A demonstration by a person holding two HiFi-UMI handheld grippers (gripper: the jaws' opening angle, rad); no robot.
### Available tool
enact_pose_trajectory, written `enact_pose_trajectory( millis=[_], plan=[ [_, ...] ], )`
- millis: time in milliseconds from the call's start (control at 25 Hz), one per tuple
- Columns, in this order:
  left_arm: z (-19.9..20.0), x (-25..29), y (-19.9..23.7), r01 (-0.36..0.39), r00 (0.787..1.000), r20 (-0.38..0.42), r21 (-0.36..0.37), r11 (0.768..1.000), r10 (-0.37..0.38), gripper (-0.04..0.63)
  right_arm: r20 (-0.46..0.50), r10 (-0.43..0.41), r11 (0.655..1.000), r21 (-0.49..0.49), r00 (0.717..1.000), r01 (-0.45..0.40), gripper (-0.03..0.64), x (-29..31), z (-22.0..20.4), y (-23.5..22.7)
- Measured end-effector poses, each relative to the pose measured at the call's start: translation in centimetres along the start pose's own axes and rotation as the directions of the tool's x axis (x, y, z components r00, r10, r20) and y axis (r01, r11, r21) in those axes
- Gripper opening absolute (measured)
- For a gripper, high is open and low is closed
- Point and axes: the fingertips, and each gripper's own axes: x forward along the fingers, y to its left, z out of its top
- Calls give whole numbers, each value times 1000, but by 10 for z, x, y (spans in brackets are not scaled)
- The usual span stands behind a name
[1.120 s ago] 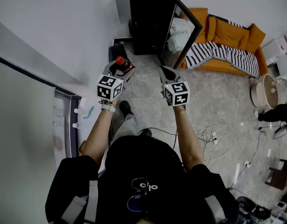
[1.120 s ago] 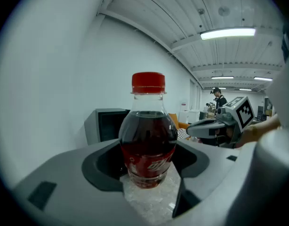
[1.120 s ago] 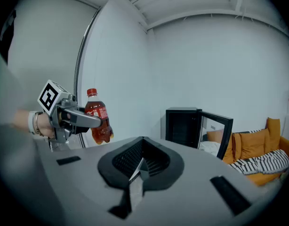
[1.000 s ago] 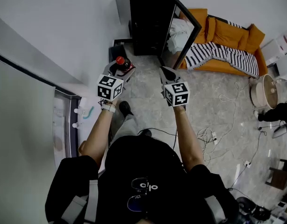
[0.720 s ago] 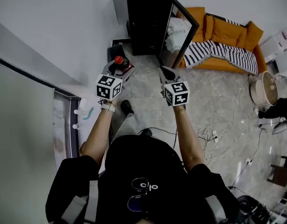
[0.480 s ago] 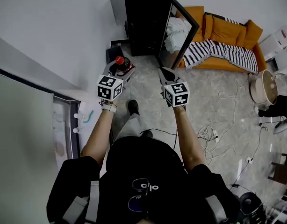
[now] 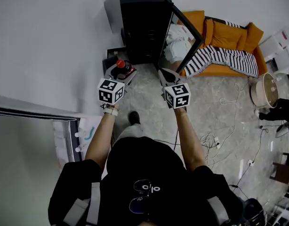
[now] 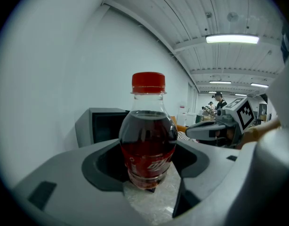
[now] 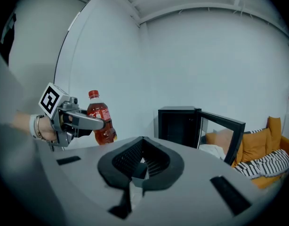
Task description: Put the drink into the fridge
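L hand-held gripper clamps drink; R hand-held gripper closed, empty; fridge open

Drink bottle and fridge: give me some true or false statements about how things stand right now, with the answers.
1. The left gripper is shut on the bottle. True.
2. The bottle's cap is blue. False: it is red.
3. The fridge has its door closed. False: the door stands open.
4. The right gripper holds nothing. True: its jaws are together with nothing between them.
5. The bottle stands inside the fridge. False: it is upright in the left gripper, outside the fridge.
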Motion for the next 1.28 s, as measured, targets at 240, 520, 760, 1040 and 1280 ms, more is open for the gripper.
enact_pose_trajectory(
  millis=[240, 520, 760, 1040, 1280],
  plan=[
    [24, 41, 44, 22, 1000, -3, -7, 1000, -22, 305, -8, -14, 1000, 13, 1000, 15, 5, 54, 25, -29],
    [25, 67, 76, 37, 999, -10, -26, 999, -37, 305, -27, -24, 1000, 8, 999, 24, 5, 91, 32, -45],
    [26, 95, 87, 25, 999, -22, -32, 999, -26, 305, -27, -10, 1000, 0, 1000, 10, 5, 111, 36, -70],
    [38, 151, 99, -14, 999, -31, -56, 998, 13, 305, -34, 26, 1000, -15, 999, -27, 5, 140, 42, -120],
    [59, 213, 103, -47, 998, -39, -59, 997, 44, 305, -48, 67, 997, -34, 997, -68, 5, 168, 53, -172]
  ],
)
